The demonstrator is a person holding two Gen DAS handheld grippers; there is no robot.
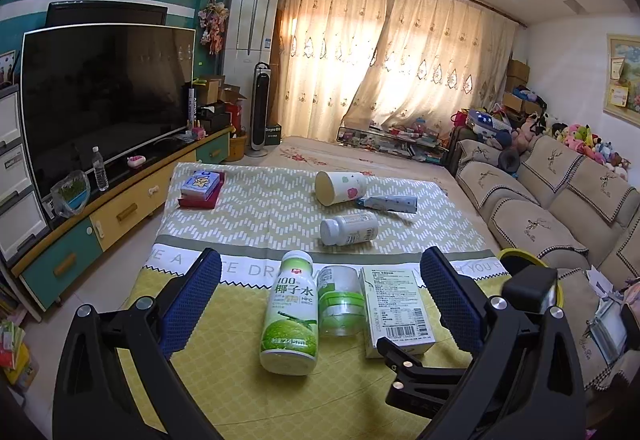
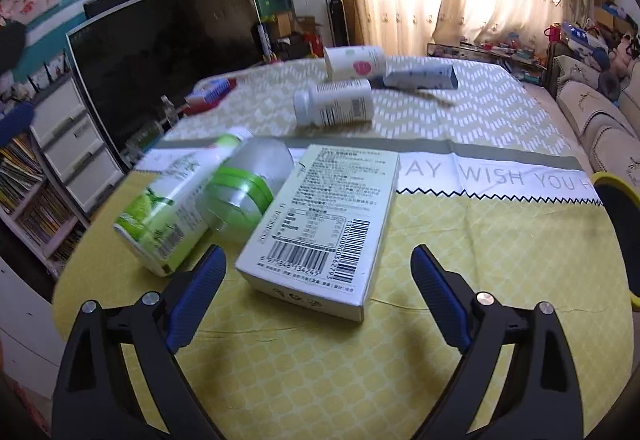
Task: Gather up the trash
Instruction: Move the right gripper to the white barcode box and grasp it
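Observation:
On the yellow-green tablecloth (image 1: 248, 392) lie a green coconut-water bottle (image 1: 290, 312), a clear jar with green bands (image 1: 340, 300) and a pale carton box (image 1: 396, 310), side by side. Further back lie a white pill bottle (image 1: 349, 229), a paper cup (image 1: 340, 186) and a blue tube box (image 1: 390, 202). My left gripper (image 1: 320, 304) is open above the near items. My right gripper (image 2: 318, 280) is open, just short of the carton box (image 2: 324, 228), with the coconut bottle (image 2: 168, 208) and jar (image 2: 248, 192) to its left. The right gripper's body (image 1: 432, 372) shows in the left wrist view.
A yellow-rimmed black bin (image 2: 616, 232) stands at the table's right edge, also in the left wrist view (image 1: 520, 260). Small boxes (image 1: 202, 188) sit at the far left of the table. A TV (image 1: 104, 104) stands left, a sofa (image 1: 560, 216) right.

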